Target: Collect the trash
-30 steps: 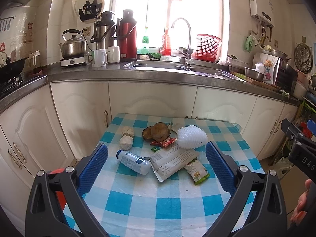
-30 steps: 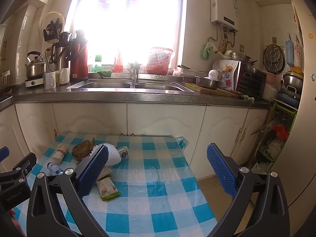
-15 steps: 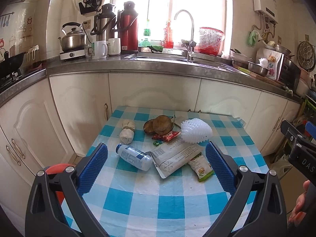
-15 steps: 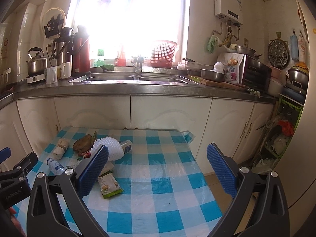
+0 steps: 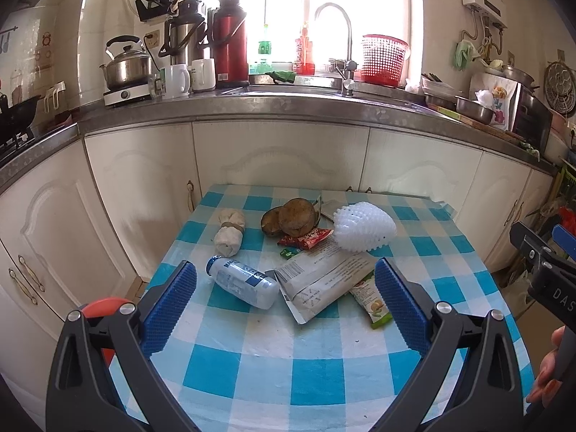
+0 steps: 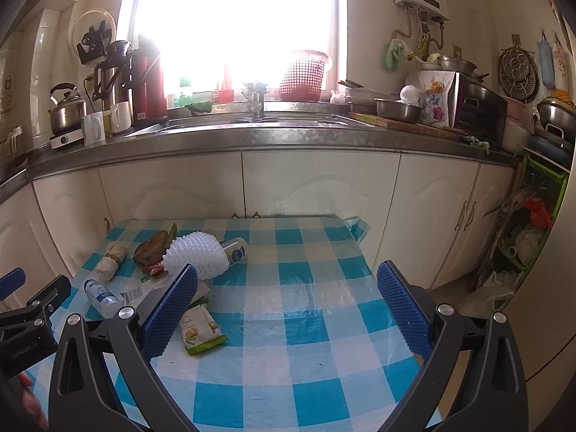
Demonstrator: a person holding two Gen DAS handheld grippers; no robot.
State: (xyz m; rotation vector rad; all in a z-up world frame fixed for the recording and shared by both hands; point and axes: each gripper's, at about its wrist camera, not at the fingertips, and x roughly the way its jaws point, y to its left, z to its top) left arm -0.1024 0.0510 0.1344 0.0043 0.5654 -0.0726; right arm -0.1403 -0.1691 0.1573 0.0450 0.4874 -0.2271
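You've eased your left gripper (image 5: 286, 297) closer over the last second, so the pile on the blue-and-white checked tablecloth (image 5: 324, 378) looks bigger now. Its jaws are wide apart and empty, framing the white plastic bottle with the blue label (image 5: 243, 281) and the flat silver-grey foil pouch (image 5: 322, 280). Your right gripper (image 6: 288, 309) is spread just as wide and empty over bare cloth, near the small green snack packet (image 6: 199, 328). Nothing's collected yet; the bottle looks like the easy first grab.

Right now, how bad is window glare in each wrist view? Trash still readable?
Left wrist view: window bright but contained, the white plastic bottle and grey foil pouch are sharp. Right wrist view: window blown out, glare bleeding over the red mesh basket; the green snack packet still reads. Both views bend straight lines at the edges.
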